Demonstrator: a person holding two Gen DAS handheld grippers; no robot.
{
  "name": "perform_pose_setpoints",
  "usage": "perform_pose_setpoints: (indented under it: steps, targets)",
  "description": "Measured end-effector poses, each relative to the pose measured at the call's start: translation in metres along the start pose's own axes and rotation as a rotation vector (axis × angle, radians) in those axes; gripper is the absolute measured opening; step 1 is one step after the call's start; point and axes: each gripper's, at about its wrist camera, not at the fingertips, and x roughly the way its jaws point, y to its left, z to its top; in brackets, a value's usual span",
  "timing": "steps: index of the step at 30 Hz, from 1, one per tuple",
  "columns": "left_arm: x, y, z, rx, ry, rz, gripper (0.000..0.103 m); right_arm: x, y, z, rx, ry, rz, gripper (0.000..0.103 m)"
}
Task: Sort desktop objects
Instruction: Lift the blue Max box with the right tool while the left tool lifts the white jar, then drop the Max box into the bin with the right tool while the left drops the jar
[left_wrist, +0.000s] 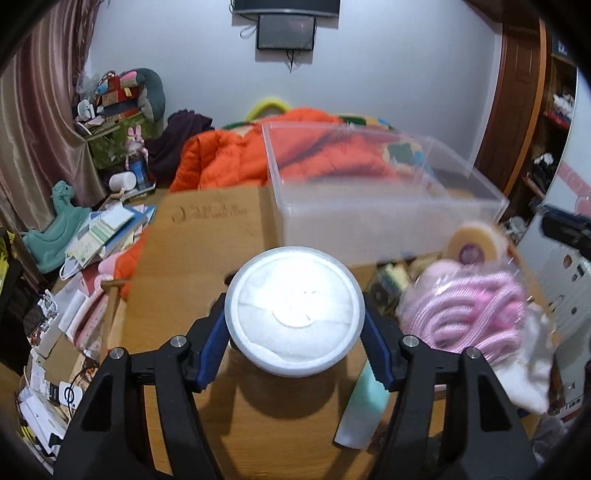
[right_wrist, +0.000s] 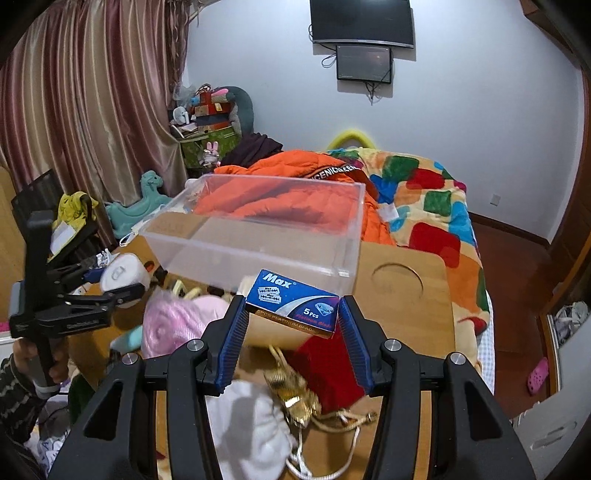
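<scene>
Right now the right gripper (right_wrist: 291, 312) clamps a blue box (right_wrist: 293, 308) marked "Max", "5 Pcs", "PLATINUM BLADES", held above the bench (right_wrist: 413, 317) just in front of the clear plastic bin (right_wrist: 258, 236). Left gripper (left_wrist: 293, 314) grips a round white container (left_wrist: 293, 310) w/ no readable label, over the bench.

My left gripper (left_wrist: 293, 314) has its jaws clamped on a round white container (left_wrist: 293, 312) above the worktop (left_wrist: 207, 266). A clear plastic bin (left_wrist: 369, 206) sits at one o'clock, pink cord (left_wrist: 469, 306) at three.
</scene>
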Motion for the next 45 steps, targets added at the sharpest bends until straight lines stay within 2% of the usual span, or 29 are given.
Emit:
perform_pose_setpoints:
  steps: [5, 10, 15, 18, 26, 30, 36, 45]
  targets:
    - [-0.026, 0.003, 0.029, 0.003, -0.074, -0.022, 0.065, 0.007, 0.003, 0.018, -0.017, -0.008, 0.019, 0.047]
    - [-0.037, -0.002, 0.054, 0.032, -0.119, 0.002, 0.065, 0.014, 0.005, 0.035, -0.028, -0.018, 0.037, 0.047]
    - [-0.031, -0.003, 0.079, 0.035, -0.113, -0.038, 0.065, 0.021, 0.004, 0.053, -0.030, -0.011, 0.052, 0.047]
    - [-0.022, -0.006, 0.093, 0.040, -0.106, -0.036, 0.065, 0.027, 0.003, 0.063, -0.045, -0.006, 0.036, 0.047]
    - [0.008, -0.016, 0.121, 0.056, -0.062, -0.047, 0.065, 0.053, 0.000, 0.083, -0.063, 0.025, 0.033, 0.047]
    - [0.030, -0.024, 0.132, 0.074, -0.009, -0.063, 0.065, 0.072, -0.001, 0.091, -0.066, 0.056, 0.041, 0.047]
    - [0.067, -0.037, 0.136, 0.127, 0.102, -0.069, 0.065, 0.107, -0.001, 0.096, -0.079, 0.138, 0.050, 0.047]
    - [0.101, -0.051, 0.129, 0.216, 0.209, -0.042, 0.065, 0.152, 0.006, 0.092, -0.174, 0.264, -0.018, 0.047]
